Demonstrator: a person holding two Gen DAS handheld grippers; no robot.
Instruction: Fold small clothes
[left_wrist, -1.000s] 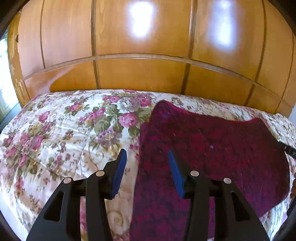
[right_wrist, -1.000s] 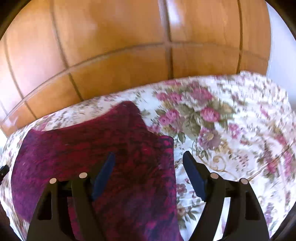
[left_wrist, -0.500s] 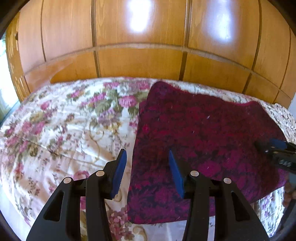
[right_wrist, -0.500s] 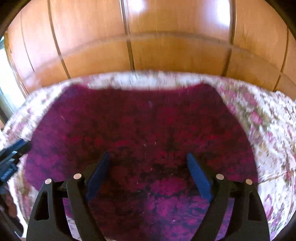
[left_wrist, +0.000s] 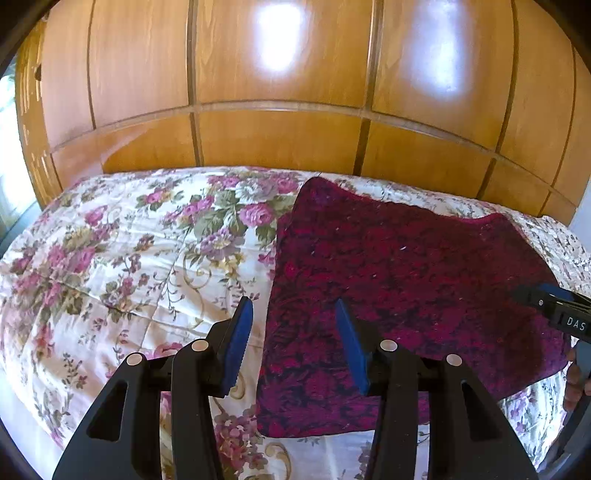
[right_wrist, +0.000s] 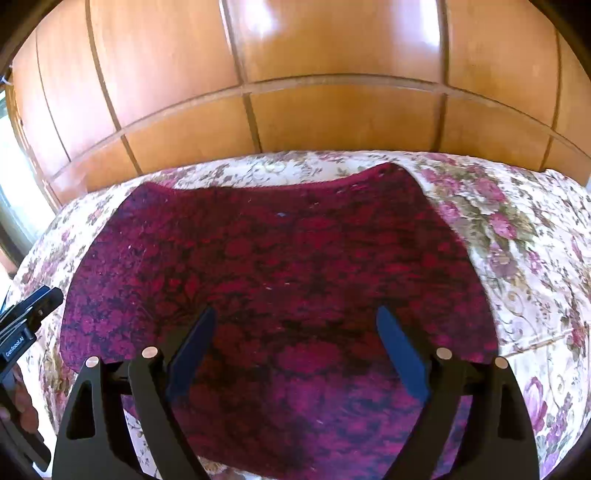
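A dark red patterned garment (left_wrist: 399, 280) lies flat on the floral bedspread (left_wrist: 122, 254). My left gripper (left_wrist: 293, 314) is open and empty, hovering above the garment's left edge, one blue pad over the bedspread, the other over the cloth. My right gripper (right_wrist: 295, 325) is open wide and empty above the middle of the garment (right_wrist: 280, 258). The right gripper's tip shows at the right edge of the left wrist view (left_wrist: 550, 306); the left gripper's tip shows at the left edge of the right wrist view (right_wrist: 33, 314).
A tall wooden wardrobe (left_wrist: 280, 92) stands right behind the bed. A bright window (left_wrist: 7, 155) is at the far left. The bedspread (right_wrist: 524, 258) extends to the right of the garment.
Both grippers have pulled back and up from the garment, so more of it shows. The right gripper swung left from the garment's right edge to over its middle. Both stayed open.
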